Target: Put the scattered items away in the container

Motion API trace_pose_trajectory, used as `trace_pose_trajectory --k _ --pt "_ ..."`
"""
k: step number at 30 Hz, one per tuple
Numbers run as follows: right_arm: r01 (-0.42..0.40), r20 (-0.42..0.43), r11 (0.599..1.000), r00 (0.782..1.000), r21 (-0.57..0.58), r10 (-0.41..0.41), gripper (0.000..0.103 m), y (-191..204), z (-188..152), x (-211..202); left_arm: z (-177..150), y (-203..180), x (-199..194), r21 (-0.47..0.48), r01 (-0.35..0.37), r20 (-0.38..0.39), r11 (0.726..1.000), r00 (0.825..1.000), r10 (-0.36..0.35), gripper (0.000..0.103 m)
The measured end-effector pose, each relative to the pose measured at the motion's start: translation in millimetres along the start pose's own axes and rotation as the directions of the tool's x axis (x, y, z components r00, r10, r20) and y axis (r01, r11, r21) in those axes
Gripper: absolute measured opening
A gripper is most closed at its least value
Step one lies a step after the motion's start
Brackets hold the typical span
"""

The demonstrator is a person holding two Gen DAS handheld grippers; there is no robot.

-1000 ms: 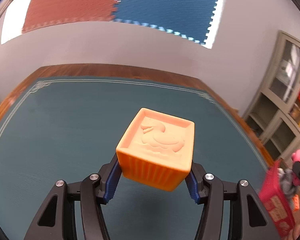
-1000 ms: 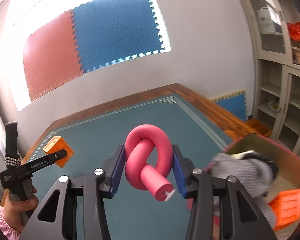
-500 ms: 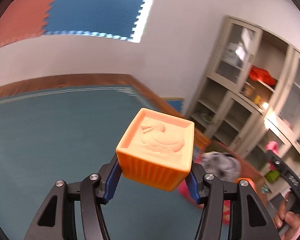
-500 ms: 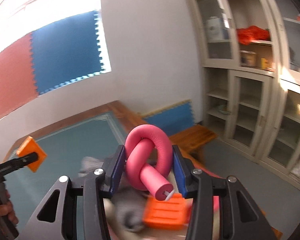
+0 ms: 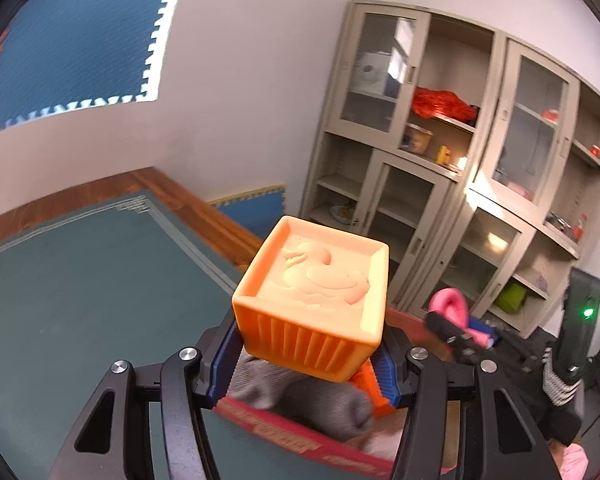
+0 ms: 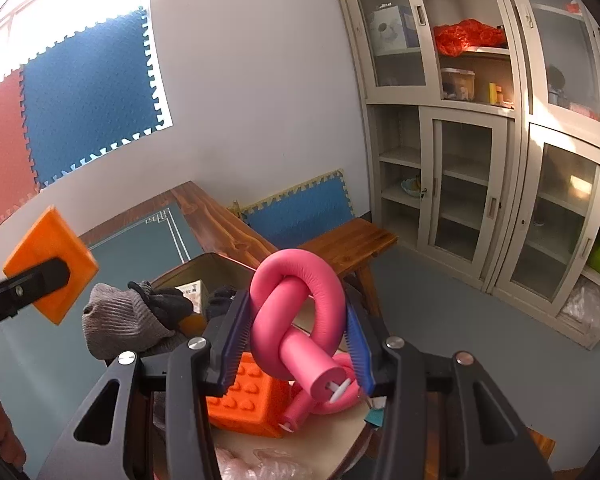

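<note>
My left gripper [image 5: 310,354] is shut on an orange duck block [image 5: 314,300] and holds it above the near wall of the red box [image 5: 300,442]. My right gripper [image 6: 296,344] is shut on a knotted pink foam tube [image 6: 296,312], held over the open box [image 6: 204,264]. The box holds grey gloves [image 6: 128,324], an orange studded block [image 6: 244,400] and another pink tube [image 6: 332,392]. The left gripper with the duck block [image 6: 50,260] shows at the left of the right wrist view. The right gripper and its pink tube [image 5: 452,308] show in the left wrist view.
The box stands at the right end of a table with a green mat [image 5: 80,300] and wooden edge [image 5: 204,216]. Beige cabinets [image 6: 480,140] line the wall, with a wooden bench [image 6: 340,244] and blue foam mat [image 6: 300,212] below. Crinkled plastic [image 6: 268,464] lies at the box's near side.
Both grippers swung right from the open mat to the box. The box contents now sit directly under both held items. Both grips are unchanged.
</note>
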State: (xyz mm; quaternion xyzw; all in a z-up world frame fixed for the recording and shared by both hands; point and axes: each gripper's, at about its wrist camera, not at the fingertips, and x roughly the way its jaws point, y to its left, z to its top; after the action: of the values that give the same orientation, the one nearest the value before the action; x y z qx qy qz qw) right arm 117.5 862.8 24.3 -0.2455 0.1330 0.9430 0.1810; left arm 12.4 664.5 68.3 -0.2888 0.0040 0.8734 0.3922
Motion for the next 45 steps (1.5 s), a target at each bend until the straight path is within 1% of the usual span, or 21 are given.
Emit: trace_pose_trajectory --k 5,6,7,8,9,10,11,17,25,26,27,28,29,30,31,32,35,40,42,43,45 --pt "-0.001 -0.023 1.000 1.000 0.018 0.001 0.051 -7 -3 3 8 -26 14 0.044 0.030 -0.012 0.999 0.999 -0.029 0.059" --pt "-0.009 -0.030 1.000 0.999 0.029 0.009 0.054 -10 -3 3 8 -29 17 0.046 0.029 -0.015 0.999 0.999 -0.028 0.060" --pt "-0.011 -0.034 0.999 0.999 0.038 0.013 0.060 -13 -4 3 8 -31 20 0.047 0.025 -0.024 0.999 0.999 -0.024 0.060" --pt "-0.007 -0.033 0.999 0.999 0.046 0.008 0.062 -15 -5 2 6 -33 23 0.045 0.024 -0.033 0.999 0.999 -0.023 0.062" --pt "-0.005 -0.032 0.999 0.999 0.053 0.006 0.065 -17 -6 0 5 -34 26 0.042 0.023 -0.043 0.999 0.999 -0.021 0.069" --pt "-0.006 -0.031 0.998 0.999 0.058 0.007 0.066 -18 -7 -1 4 -35 29 0.038 0.022 -0.052 0.999 0.998 -0.020 0.074" --pt "-0.007 -0.029 0.998 1.000 0.065 0.009 0.066 -20 -7 -2 3 -35 29 0.037 0.021 -0.052 0.999 0.998 -0.019 0.082" --pt "-0.020 -0.014 0.996 1.000 0.088 0.021 0.068 -22 -8 -7 1 -30 26 0.027 0.009 -0.050 1.000 0.999 -0.008 0.082" --pt "-0.033 -0.008 0.997 0.999 0.068 0.034 0.068 -10 -9 -9 -2 -20 20 0.015 -0.018 -0.046 1.000 0.999 0.019 0.082" --pt "-0.034 -0.010 0.997 0.999 0.066 0.034 0.068 -9 -10 -9 -3 -18 19 0.012 -0.026 -0.048 1.000 0.999 0.027 0.082" --pt "-0.035 -0.013 0.997 0.999 0.065 0.036 0.071 -8 -10 -10 -4 -17 18 0.013 -0.032 -0.051 0.999 0.998 0.032 0.084" --pt "-0.037 -0.018 0.997 0.999 0.063 0.038 0.076 -8 -10 -10 -6 -16 17 0.014 -0.037 -0.054 0.999 0.998 0.038 0.085" --pt "-0.041 -0.021 0.997 0.999 0.061 0.042 0.079 -7 -11 -12 -8 -15 17 0.016 -0.042 -0.057 0.999 0.997 0.043 0.089" --pt "-0.046 -0.022 0.997 0.999 0.059 0.048 0.081 -6 -11 -14 -10 -15 15 0.020 -0.055 -0.058 0.998 0.997 0.056 0.097" --pt "-0.050 -0.022 0.997 0.998 0.056 0.051 0.081 -6 -12 -17 -13 -15 13 0.028 -0.075 -0.057 0.997 0.995 0.076 0.101" --pt "-0.050 -0.025 0.997 0.998 0.050 0.052 0.082 -6 -12 -19 -15 -15 11 0.037 -0.096 -0.056 0.995 0.994 0.098 0.102" --pt "-0.046 -0.045 0.999 0.998 0.017 0.047 0.085 -2 -14 -27 -20 -16 5 0.069 -0.174 -0.050 0.982 0.983 0.178 0.102" --pt "-0.031 -0.075 0.999 0.997 -0.040 0.028 0.089 6 -20 -42 -25 -12 -5 0.068 -0.242 -0.059 0.968 0.968 0.246 0.102" --pt "-0.024 -0.083 0.998 0.996 -0.061 0.019 0.091 8 -23 -48 -29 -12 -8 0.069 -0.264 -0.074 0.962 0.960 0.268 0.102" --pt "-0.022 -0.088 0.997 0.996 -0.071 0.015 0.096 9 -25 -50 -31 -12 -9 0.070 -0.276 -0.086 0.959 0.956 0.282 0.102" --pt "-0.019 -0.100 0.995 0.995 -0.097 0.009 0.103 12 -31 -56 -38 -13 -13 0.071 -0.262 -0.102 0.962 0.958 0.268 0.102"
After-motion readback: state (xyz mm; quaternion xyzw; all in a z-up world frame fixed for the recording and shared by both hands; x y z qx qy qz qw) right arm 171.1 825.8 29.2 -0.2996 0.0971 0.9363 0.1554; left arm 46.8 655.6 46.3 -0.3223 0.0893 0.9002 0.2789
